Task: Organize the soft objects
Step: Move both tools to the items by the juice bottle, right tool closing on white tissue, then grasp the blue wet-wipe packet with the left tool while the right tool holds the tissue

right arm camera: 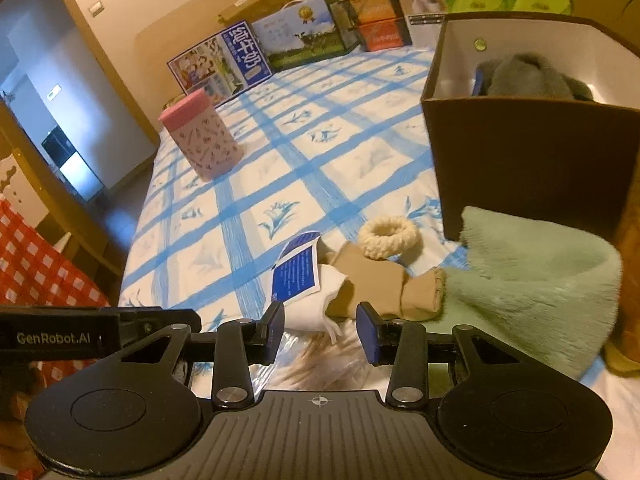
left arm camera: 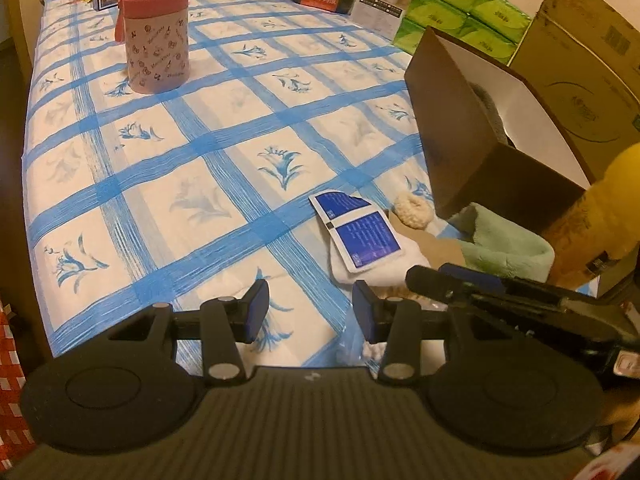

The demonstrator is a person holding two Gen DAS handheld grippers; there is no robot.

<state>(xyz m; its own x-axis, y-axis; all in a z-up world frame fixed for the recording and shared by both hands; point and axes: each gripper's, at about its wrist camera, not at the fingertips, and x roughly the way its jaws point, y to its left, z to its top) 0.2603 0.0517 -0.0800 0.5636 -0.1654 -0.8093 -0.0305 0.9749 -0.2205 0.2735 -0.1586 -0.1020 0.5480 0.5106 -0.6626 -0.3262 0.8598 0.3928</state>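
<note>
Soft items lie by the near edge of the blue-checked table: a mint green fleece cloth (right arm camera: 536,280), tan socks (right arm camera: 384,284), a cream scrunchie (right arm camera: 390,236), a white cloth (right arm camera: 308,304) with a blue label (right arm camera: 298,276). A dark open box (right arm camera: 532,152) behind them holds a grey soft item (right arm camera: 532,76). My right gripper (right arm camera: 320,330) is open and empty, just above the white cloth and socks. My left gripper (left arm camera: 310,312) is open and empty, left of the pile; the label (left arm camera: 360,236), scrunchie (left arm camera: 412,208) and green cloth (left arm camera: 504,244) show there too.
A pink lidded canister (left arm camera: 156,40) stands on the far left of the table (left arm camera: 168,160). Cartons, green tissue packs (left arm camera: 460,12) and a cardboard box (left arm camera: 584,60) line the back and right. A red checked cloth (right arm camera: 36,272) hangs left of the table.
</note>
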